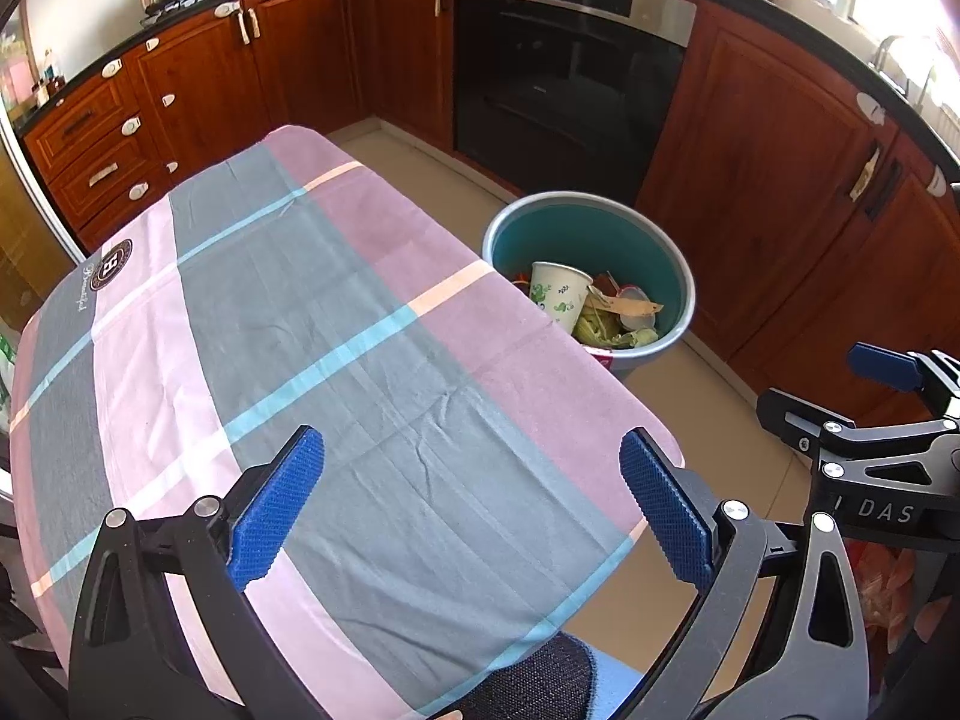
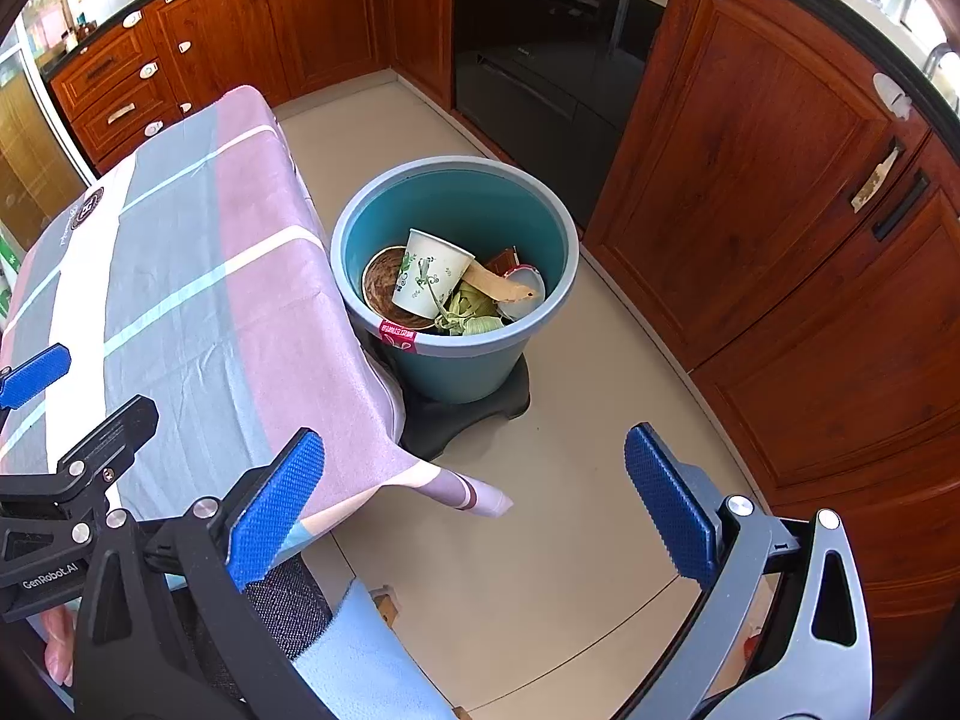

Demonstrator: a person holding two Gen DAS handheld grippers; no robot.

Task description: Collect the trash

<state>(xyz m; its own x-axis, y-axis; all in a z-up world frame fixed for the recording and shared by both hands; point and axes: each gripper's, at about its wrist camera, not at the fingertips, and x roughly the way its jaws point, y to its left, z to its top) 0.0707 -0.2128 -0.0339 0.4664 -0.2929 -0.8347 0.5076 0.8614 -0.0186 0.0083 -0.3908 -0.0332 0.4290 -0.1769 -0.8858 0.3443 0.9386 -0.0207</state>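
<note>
Your left gripper (image 1: 471, 510) hangs over the near end of the checked tablecloth (image 1: 336, 360) with its two blue pads (image 1: 276, 510) spread wide apart and nothing between them. Your right gripper (image 2: 474, 504) is just as wide apart and empty, held over the floor tiles (image 2: 558, 540) beside the table's near corner. The trash sits ahead of both, inside the one teal bin (image 2: 456, 354) on the floor, just beside the table's right edge and well apart from either gripper. In the bin you can count one white paper cup with green print (image 2: 429, 273), one brown woven bowl (image 2: 379, 288), one clear plastic lid (image 2: 528, 291) and a bunch of green leafy scraps (image 2: 474, 315)
</note>
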